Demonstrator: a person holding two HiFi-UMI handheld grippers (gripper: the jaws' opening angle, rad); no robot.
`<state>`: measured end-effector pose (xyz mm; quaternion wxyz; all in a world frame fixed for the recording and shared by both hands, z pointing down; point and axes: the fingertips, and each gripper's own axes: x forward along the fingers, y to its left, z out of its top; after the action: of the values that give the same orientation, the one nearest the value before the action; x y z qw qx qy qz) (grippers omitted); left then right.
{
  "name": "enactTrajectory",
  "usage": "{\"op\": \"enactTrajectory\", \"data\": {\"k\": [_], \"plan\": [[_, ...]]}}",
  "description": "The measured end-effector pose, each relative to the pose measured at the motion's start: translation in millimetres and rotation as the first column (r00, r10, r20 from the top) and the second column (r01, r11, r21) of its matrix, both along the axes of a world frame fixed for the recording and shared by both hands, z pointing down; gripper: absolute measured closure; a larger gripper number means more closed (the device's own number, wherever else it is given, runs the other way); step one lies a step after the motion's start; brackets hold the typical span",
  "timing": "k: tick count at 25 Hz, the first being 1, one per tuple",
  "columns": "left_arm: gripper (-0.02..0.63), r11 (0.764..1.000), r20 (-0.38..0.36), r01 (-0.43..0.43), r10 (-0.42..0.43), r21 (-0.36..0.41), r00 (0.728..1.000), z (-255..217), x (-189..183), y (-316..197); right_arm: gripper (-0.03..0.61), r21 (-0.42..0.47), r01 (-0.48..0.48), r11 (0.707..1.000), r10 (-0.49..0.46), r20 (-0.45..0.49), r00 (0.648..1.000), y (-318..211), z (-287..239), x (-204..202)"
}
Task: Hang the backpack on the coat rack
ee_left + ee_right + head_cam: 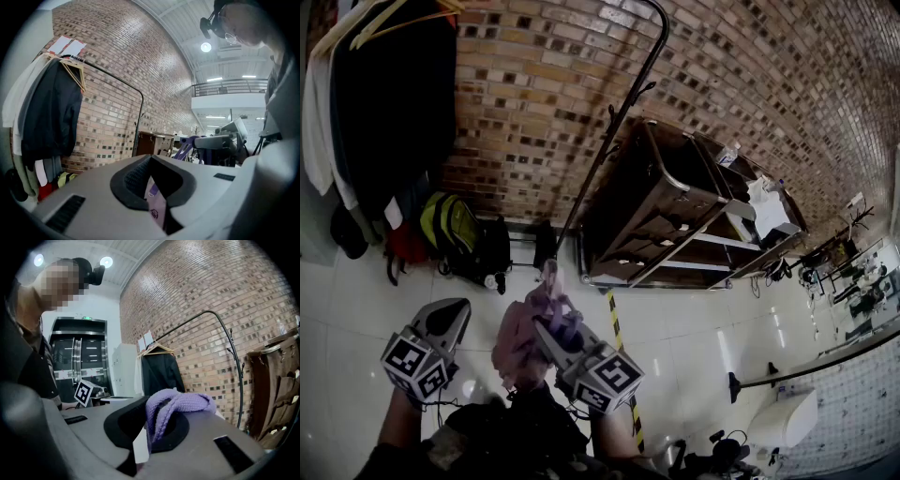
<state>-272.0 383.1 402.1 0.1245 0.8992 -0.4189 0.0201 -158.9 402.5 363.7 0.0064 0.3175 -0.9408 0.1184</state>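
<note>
"So, where's the backpack (pixel 525 342)?"

"Bottom centre of your head view, at 6 o'clock. It hangs from your right gripper (pixel 555 330), whose jaws are clamped on the purple woven loop (pixel 176 404). Your left gripper (pixel 442 321), at the bag's 9 o'clock, looks closed and empty."

"And hanging it?"

"Carry it to the coat rack (pixel 591 178) at 1 o'clock, a thin black tube with short pegs (pixel 649 87). The pink fabric is soft, so keep the loop spread and slip it over one."

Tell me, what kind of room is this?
Probably a big workshop or lab hall: it has a bare brick wall, a coat rack hung with jackets, and an upstairs balcony.
</note>
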Motion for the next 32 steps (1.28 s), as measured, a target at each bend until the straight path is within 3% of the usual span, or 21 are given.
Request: {"op": "enactTrajectory", "data": {"k": [11, 23, 32], "plan": [[0.575, 0.998, 0.034, 0.055, -0.055, 0.021, 0.998, -8, 19, -103, 0.578, -0.005, 0.075, 0.997, -0.075, 0.027, 0.997, -110, 14, 12], [0.577, 0.995, 0.01, 0.073, -0.074, 0.075, 0.997, -20, 76, -259, 0.578, -0.013, 0.105, 0.994, -0.104, 0.032, 0.994, -268, 10, 65], [0.576, 0.99, 0.028, 0.131, -0.133, 0.045, 0.991, -14, 107, -344, 0.578, -0.055, 0.101, 0.993, -0.098, 0.051, 0.994, -355, 12, 113]]}}
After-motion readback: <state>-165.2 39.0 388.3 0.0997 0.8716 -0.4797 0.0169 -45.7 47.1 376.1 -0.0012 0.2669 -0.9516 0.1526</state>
